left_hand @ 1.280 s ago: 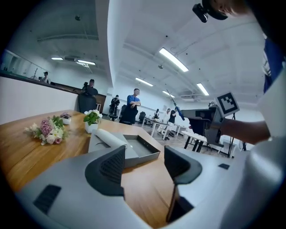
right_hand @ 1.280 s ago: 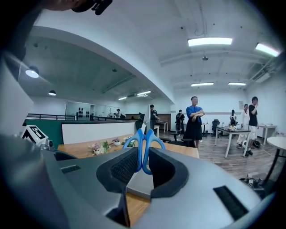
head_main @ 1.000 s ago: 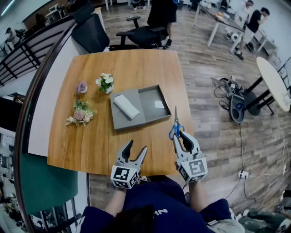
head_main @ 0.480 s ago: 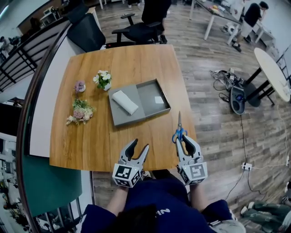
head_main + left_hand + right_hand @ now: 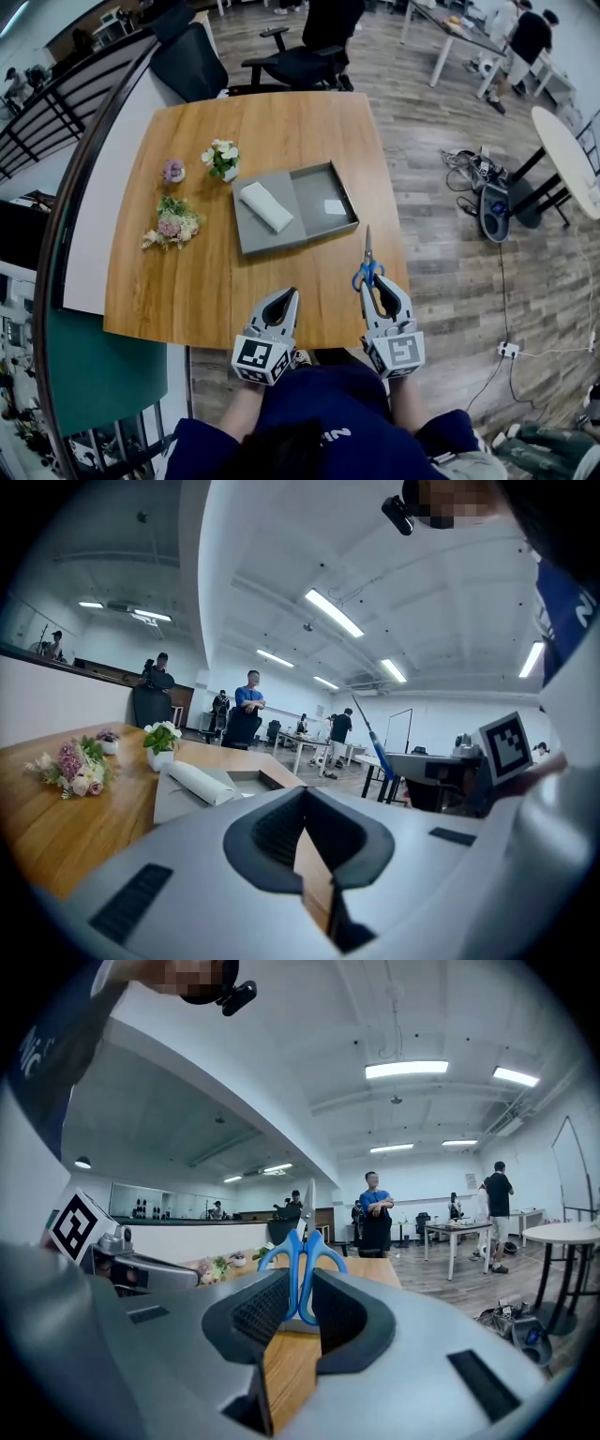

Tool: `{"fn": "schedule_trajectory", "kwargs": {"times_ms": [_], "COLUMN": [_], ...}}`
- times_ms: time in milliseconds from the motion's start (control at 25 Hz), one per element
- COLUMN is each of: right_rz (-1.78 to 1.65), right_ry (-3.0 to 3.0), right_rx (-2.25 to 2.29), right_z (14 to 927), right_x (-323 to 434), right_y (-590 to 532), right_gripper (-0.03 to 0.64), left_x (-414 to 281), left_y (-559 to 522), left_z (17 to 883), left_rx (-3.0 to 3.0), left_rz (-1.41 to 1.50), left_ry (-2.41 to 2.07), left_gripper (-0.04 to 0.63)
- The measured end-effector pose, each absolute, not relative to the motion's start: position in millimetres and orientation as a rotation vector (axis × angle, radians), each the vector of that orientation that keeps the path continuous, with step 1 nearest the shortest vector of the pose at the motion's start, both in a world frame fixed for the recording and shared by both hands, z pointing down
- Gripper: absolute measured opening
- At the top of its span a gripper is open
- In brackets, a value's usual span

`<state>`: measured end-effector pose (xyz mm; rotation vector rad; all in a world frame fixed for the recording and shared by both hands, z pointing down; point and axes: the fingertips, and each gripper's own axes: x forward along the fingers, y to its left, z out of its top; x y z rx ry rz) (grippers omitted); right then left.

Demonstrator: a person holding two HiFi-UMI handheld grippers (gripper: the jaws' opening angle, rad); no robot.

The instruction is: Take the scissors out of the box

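Note:
The blue-handled scissors (image 5: 367, 272) stand out of the box, over the wooden table's (image 5: 187, 291) near right corner, blades pointing away from me. My right gripper (image 5: 372, 282) is shut on their handles; the right gripper view shows the blue loops (image 5: 302, 1258) pinched between the pads. The grey box (image 5: 323, 225) lies open mid-table, with a white roll (image 5: 266, 206) on its lid half. My left gripper (image 5: 289, 296) sits at the near edge, jaws shut with nothing between them; in its own view the left gripper (image 5: 305, 797) faces the box (image 5: 246, 782).
A white flower pot (image 5: 221, 159), a small purple pot (image 5: 172, 172) and a dried bouquet (image 5: 169, 228) sit left of the box. A white slip (image 5: 335, 206) lies in the box tray. A black office chair (image 5: 300, 67) stands past the far edge.
The left gripper's jaws have gone from wide open to shut, with nothing in them. The right gripper keeps its hold on the scissors and has come slightly nearer to the table's near edge.

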<state>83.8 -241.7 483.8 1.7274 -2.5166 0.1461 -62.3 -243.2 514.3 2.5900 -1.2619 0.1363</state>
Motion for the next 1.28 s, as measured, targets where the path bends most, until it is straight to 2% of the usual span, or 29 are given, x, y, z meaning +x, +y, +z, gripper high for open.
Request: {"fn": "schedule_trajectory", "kwargs": {"times_ms": [1280], "right_rz": [0.087], "right_ry": [-2.519], "right_rx": [1.694], "right_z": [471], "right_x": [79], "right_y": [-265], "right_gripper": [0.086], "left_x": [-86], "left_y": [-257], "left_z": [519], "left_rx": [2.501], "left_rz": [0.150], "left_ry": [-1.410], "left_gripper": [0.003]}}
